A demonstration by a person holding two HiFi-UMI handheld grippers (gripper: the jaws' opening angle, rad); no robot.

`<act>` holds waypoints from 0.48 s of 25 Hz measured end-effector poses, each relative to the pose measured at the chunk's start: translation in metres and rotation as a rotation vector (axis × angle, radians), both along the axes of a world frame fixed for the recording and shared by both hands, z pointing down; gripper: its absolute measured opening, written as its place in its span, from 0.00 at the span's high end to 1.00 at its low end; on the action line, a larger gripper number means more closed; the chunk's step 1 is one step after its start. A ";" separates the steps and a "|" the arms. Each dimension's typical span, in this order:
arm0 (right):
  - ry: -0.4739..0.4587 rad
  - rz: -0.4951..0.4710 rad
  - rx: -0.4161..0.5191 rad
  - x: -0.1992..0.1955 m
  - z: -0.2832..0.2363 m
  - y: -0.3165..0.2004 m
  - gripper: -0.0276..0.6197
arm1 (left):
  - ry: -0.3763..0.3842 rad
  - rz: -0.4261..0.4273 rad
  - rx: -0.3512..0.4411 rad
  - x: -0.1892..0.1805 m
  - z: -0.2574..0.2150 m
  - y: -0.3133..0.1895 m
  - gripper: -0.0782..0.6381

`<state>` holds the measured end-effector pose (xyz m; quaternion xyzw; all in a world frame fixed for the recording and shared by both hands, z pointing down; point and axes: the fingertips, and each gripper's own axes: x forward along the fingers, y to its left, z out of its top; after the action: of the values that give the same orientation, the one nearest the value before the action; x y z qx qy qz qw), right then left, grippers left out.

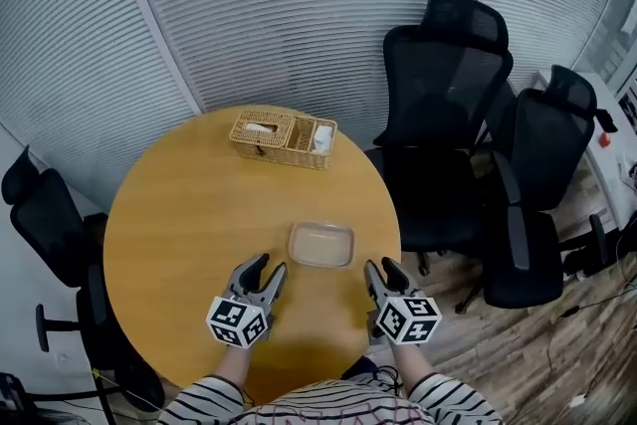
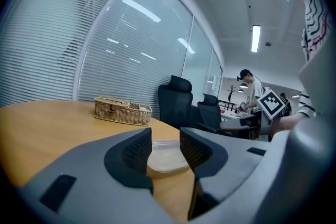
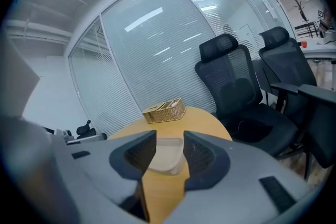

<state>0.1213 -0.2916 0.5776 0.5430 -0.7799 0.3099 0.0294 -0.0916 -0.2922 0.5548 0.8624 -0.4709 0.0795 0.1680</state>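
Wood-toned and round, the worktop (image 1: 179, 214) filled the middle of the head view. A shallow, pale dish (image 1: 321, 245) lay on it towards the near edge. The left tongs (image 1: 271, 266) sat just beside the dish's near left corner and the right tongs (image 1: 380, 266) just beside its near right corner. Both pointed away from the person, and neither touched the dish. At the far edge stood a wicker basket (image 1: 284, 137), well apart from the dish, and two black office chairs (image 1: 445, 105) waited past the worktop on the right.

In the left gripper view, the left tongs (image 2: 166, 139) stood partly open, the ribbed pads a moderate gap apart with nothing between them. Through that gap the dish (image 2: 167, 161) showed on the worktop just beyond the tips, untouched. The wicker basket (image 2: 122, 110) sat farther back on the left.

In the right gripper view, the right tongs (image 3: 169, 136) were parted by much the same moderate gap, and they too held nothing. The dish (image 3: 167, 159) lay just ahead of the tips, framed by the opening, with the wicker basket (image 3: 165, 110) behind it at the far rim. Both pairs seemed to hover low over the worktop, though the wide-angle pictures did not make it plain whether any tip rested on the wood.
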 end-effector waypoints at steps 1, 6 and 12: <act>0.001 -0.006 -0.006 -0.001 0.005 -0.006 0.69 | -0.007 -0.001 -0.006 0.000 0.004 -0.006 0.69; 0.009 -0.025 -0.038 -0.007 0.031 -0.032 0.69 | -0.054 0.000 -0.030 -0.002 0.030 -0.026 0.69; 0.026 -0.045 -0.064 -0.014 0.060 -0.057 0.72 | -0.071 -0.003 -0.082 0.000 0.059 -0.042 0.69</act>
<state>0.1077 -0.3487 0.6376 0.5280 -0.7812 0.3269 0.0641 -0.0914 -0.3347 0.6138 0.8508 -0.4742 0.1291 0.1862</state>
